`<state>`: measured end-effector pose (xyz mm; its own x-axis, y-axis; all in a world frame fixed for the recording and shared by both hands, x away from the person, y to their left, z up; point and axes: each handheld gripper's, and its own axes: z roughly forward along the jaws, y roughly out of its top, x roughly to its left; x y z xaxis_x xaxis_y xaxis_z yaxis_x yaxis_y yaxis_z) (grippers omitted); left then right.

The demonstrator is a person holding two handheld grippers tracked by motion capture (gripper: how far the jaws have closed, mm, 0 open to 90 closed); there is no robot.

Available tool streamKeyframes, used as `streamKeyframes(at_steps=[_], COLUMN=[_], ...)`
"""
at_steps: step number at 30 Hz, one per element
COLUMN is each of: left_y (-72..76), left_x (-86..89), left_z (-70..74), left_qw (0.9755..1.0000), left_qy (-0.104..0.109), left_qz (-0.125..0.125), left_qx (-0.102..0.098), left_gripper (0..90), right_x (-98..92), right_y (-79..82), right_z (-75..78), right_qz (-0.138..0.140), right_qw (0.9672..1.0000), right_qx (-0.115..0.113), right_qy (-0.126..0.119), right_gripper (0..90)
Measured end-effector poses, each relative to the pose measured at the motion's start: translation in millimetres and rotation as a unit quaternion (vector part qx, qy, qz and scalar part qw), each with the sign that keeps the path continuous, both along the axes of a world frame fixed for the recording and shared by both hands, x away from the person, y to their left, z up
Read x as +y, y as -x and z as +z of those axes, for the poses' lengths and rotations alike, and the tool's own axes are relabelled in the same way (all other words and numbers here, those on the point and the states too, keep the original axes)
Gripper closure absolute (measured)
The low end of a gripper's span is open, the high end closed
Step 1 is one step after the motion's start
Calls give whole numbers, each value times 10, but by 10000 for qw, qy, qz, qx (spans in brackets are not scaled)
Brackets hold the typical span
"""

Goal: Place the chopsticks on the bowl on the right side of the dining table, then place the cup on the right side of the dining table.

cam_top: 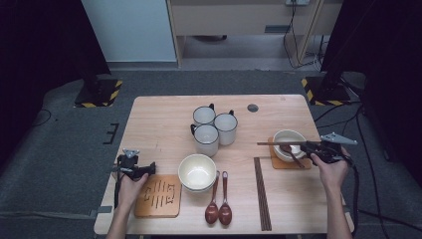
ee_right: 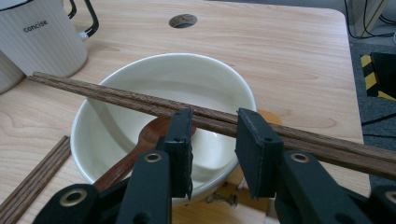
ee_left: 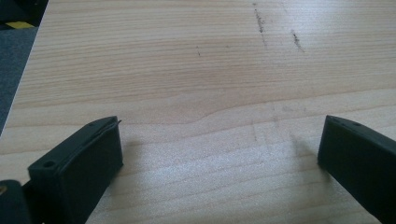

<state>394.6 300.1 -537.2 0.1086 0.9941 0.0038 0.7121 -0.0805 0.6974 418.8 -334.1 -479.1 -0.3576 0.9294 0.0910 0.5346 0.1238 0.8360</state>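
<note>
1. Where the right gripper view catches the nearest mug (ee_right: 39, 39), its ribbed white side reads "concise" in small dark letters; the high view is too coarse to show that word.
2. The right gripper (ee_right: 214, 140) holds a pair of chopsticks (ee_right: 140, 100) crosswise between its jaws, level above a cream bowl (ee_right: 116, 98) at the right of the table (cam_top: 159, 119).
3. That bowl sits on a wooden coaster (cam_top: 278, 163) and has a brown spoon (ee_right: 147, 140) lying in it.
4. The high view adds three mugs at the far middle, stacked bowls (cam_top: 197, 172), two spoons (cam_top: 219, 209) and more chopsticks (cam_top: 262, 194) near the front.
5. The left gripper (ee_left: 219, 149) rests with jaws wide apart over bare wood, beside a slotted trivet (cam_top: 158, 195).
</note>
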Motion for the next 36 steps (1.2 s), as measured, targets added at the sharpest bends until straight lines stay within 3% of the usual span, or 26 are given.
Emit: streamKeyframes(at_steps=[8,13,18,36], left_y=[0,0,0,0], left_x=[0,0,0,0], left_z=[0,0,0,0], left_qw=[10000,10000,10000,10000], left_qy=[1,1,1,1], left_qz=[1,1,0,0], left_qx=[0,0,0,1], left_gripper=[0,0,0,0], right_x=[4,26,76,299], right_y=[16,48,73,192], right_z=[43,168,325,871], right_qz=[14,98,256,446], right_qw=[9999,9992,9978,9946], right_qx=[-92,-301,-348,-771], right_qy=[-74,-251,-501,-524], right_gripper=[644,574,452,339])
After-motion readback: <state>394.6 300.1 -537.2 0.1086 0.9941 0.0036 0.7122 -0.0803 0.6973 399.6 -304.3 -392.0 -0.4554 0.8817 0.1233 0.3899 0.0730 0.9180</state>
